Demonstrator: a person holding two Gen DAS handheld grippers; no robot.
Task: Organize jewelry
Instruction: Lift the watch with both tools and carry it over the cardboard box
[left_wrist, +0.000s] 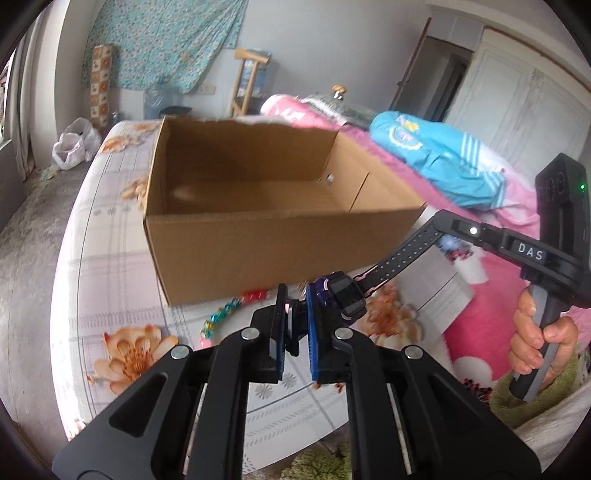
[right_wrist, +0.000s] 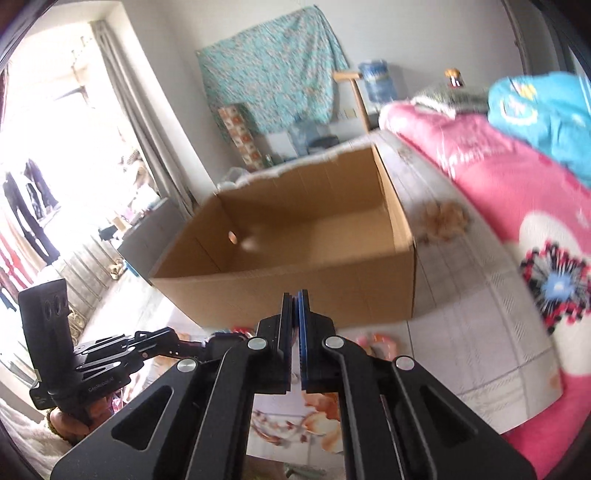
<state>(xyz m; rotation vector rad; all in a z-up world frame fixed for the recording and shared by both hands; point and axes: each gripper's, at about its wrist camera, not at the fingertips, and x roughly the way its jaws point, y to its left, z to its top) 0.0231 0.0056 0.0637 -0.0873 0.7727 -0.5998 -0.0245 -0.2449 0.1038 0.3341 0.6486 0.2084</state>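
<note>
watch slung between both grippers, box straight ahead

box (left_wrist: 258, 251) sits open on the bed (left_wrist: 110, 258), filling the left and centre of my left view, its near wall just beyond my fingertips and its mouth facing up. it looks empty as far as i can see in. beads (left_wrist: 221, 315) lie on the sheet at the foot of that wall, just left of my left gripper (left_wrist: 298, 295).

that gripper is nearly closed, pads pinched on one short strap end of the watch (left_wrist: 345, 295). the watch body sits just outside the right-hand pad, clear of the bed.

from there the long strap (left_wrist: 406, 247) runs up and to the right, fairly taut, to the tip of my right gripper (left_wrist: 441, 218). its jaws are all but together. from its own camera i see only a thin dark sliver between the pads, so i judge it has the strap's far end rather than knowing it. my hand (left_wrist: 535, 339) grips the handle at far right.

so the watch's long axis lies across the box's near wall, not into it. the drop is forward and over the rim. the left gripper carries the heavy end and looks the closer to that wall, so i would lead with it.
</note>
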